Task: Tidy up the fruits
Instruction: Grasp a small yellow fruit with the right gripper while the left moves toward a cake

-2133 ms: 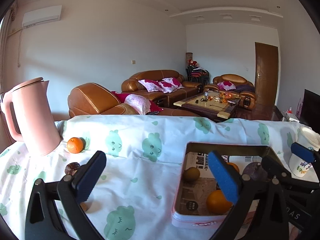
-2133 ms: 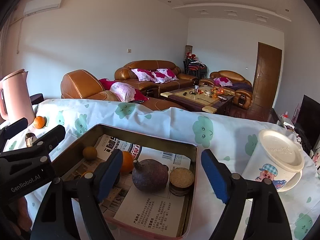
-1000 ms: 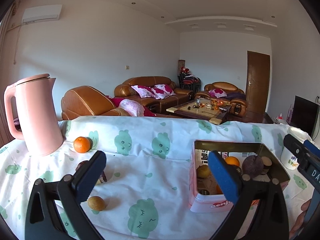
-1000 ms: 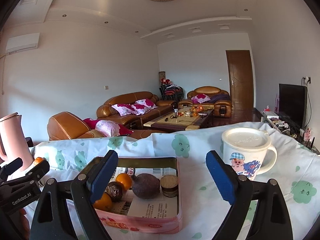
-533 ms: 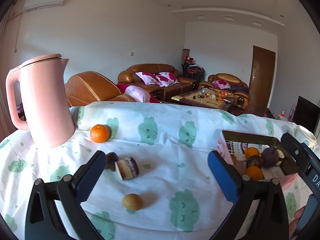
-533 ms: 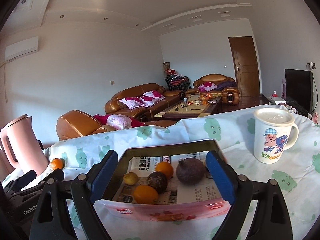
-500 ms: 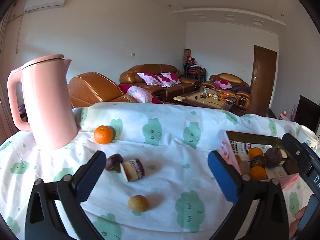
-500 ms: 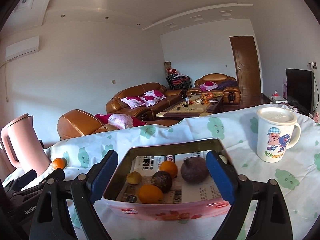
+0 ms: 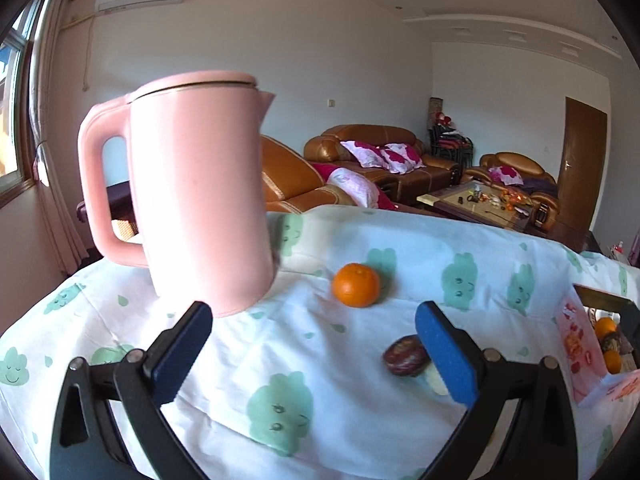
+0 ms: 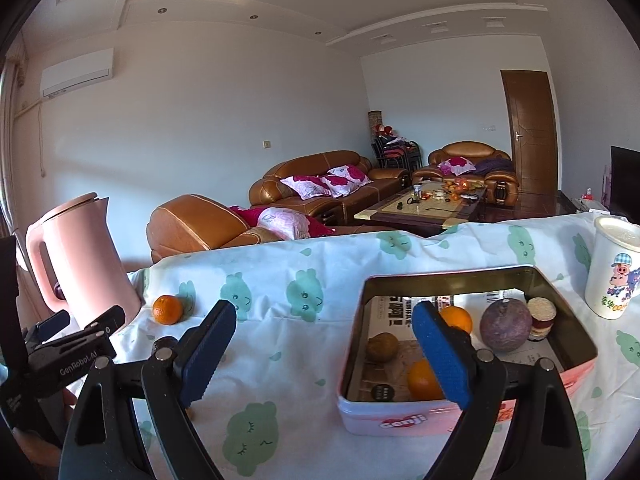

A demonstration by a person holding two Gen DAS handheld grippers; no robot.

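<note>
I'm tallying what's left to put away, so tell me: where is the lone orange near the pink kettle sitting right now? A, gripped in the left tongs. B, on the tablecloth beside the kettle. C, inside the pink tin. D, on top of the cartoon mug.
B: the orange rests on the tablecloth just right of the kettle, outside the tin.

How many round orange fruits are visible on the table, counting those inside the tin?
3. One round orange fruit lies on the cloth beside the pink plastic kettle. Two are inside the rectangular pink tin: one at the back, one near the front. Others may be hidden.
</note>
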